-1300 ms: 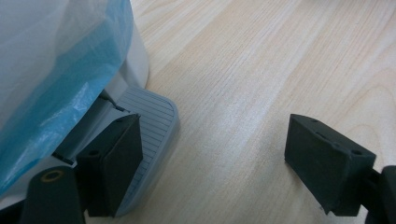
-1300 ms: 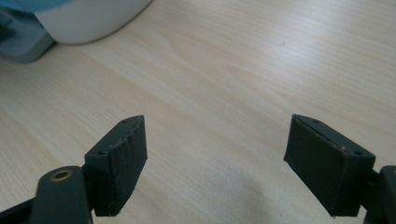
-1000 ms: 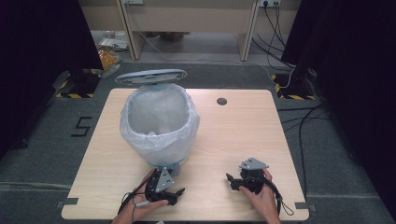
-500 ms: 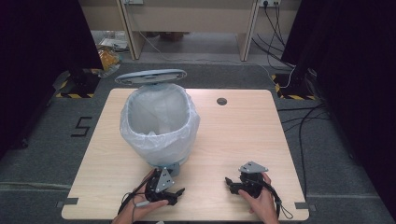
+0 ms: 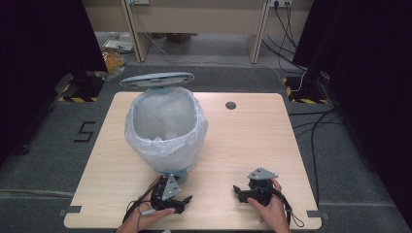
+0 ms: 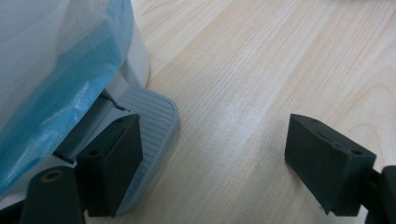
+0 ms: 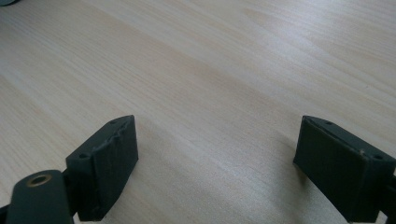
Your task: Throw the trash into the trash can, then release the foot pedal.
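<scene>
The left gripper [image 5: 180,203] sits low at the table's [image 5: 252,141] near edge with its jaws spread wide and nothing between them. In the left gripper view one finger [image 6: 114,161] lies over the ribbed grey pedal [image 6: 156,116] of the pedal bin [image 5: 167,128], whose white liner [image 6: 51,60] hangs just above it; the other finger [image 6: 327,165] stands over bare wood. The bin's lid [image 5: 156,79] is raised. The right gripper [image 5: 239,193], well apart to the side, has just been opening its jaws, with nothing between them. Bare tabletop stretches beyond its fingers [image 7: 109,163] towards the far edge.
</scene>
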`<state>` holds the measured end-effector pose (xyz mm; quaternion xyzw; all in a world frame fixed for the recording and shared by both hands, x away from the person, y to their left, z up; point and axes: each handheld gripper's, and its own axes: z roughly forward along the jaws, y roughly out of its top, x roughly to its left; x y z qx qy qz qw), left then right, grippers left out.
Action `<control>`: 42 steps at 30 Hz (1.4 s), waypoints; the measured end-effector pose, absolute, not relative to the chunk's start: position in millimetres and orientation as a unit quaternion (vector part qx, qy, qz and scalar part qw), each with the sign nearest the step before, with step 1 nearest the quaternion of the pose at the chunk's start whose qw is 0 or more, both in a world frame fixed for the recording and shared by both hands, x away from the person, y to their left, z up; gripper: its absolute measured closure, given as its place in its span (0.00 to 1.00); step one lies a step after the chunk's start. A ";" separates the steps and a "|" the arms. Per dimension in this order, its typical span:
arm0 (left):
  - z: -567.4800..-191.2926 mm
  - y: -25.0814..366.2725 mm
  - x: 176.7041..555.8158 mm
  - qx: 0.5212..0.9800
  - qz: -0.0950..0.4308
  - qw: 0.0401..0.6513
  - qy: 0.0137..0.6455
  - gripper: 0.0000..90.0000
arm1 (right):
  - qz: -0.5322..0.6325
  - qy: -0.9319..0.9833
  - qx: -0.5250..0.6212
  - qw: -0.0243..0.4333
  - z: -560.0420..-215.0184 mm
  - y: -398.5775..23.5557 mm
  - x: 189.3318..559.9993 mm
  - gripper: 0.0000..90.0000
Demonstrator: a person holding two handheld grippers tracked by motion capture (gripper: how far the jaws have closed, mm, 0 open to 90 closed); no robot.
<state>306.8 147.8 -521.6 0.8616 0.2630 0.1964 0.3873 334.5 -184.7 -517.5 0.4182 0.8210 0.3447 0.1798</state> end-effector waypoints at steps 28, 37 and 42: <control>-519.5 151.0 304.7 0.852 0.199 0.403 0.267 0.20 | 0.344 0.821 0.417 0.180 -517.8 -183.7 336.0 0.13; -517.8 149.7 303.0 0.852 0.211 0.401 0.262 0.20 | 0.344 0.822 0.416 0.180 -517.9 -183.9 336.1 0.13; -511.2 152.4 302.8 0.845 0.212 0.414 0.265 0.20 | 0.344 0.822 0.416 0.179 -517.8 -183.8 336.1 0.13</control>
